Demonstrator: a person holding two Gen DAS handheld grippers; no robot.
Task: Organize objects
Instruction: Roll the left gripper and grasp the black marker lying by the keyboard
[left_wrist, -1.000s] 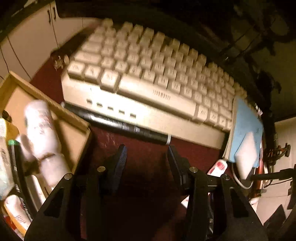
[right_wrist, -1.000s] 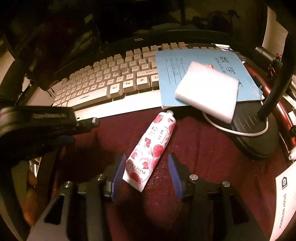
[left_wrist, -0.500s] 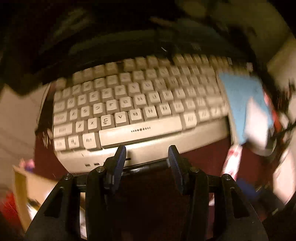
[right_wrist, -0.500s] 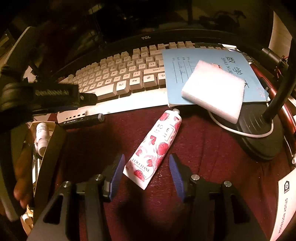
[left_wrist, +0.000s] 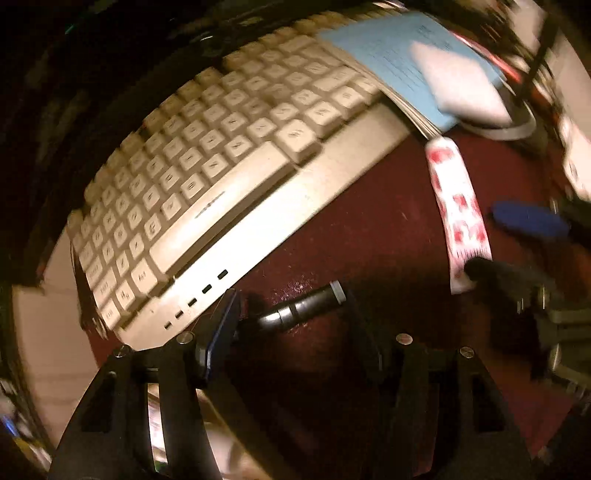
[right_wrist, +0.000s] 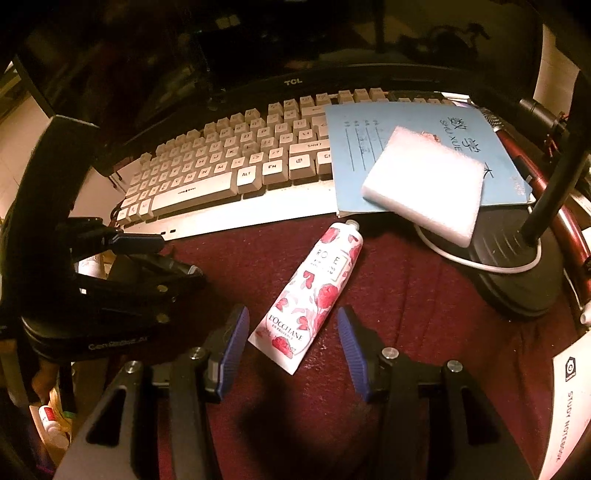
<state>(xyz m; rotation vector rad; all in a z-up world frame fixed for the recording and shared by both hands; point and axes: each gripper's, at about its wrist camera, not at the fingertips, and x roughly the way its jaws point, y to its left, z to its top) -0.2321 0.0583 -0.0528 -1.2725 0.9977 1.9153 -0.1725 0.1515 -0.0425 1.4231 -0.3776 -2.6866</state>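
A black marker (left_wrist: 303, 306) lies on the dark red cloth just in front of the keyboard. My left gripper (left_wrist: 291, 317) stands over it with its jaws opening; the marker lies crosswise in the gap and neither pad presses on it. From the right wrist view the left gripper (right_wrist: 162, 254) shows at the left edge. A white hand cream tube with red roses (right_wrist: 314, 291) lies slanted on the cloth. My right gripper (right_wrist: 291, 332) is open, and the tube's crimped end sits between its blue pads (right_wrist: 236, 332) without touching them. The same tube (left_wrist: 458, 206) appears at the right of the left wrist view.
A beige keyboard (right_wrist: 221, 166) spans the back, under a monitor edge (right_wrist: 291, 79). A blue notebook (right_wrist: 417, 125) with a white foam block (right_wrist: 424, 177) covers its right end. A black lamp base (right_wrist: 517, 266) with a white cable stands right. A white notebook (right_wrist: 569, 406) lies at the lower right.
The left gripper has rolled strongly and shifted over the marker, which now lies between its wider jaws. The right gripper and the tube have stayed where they were.
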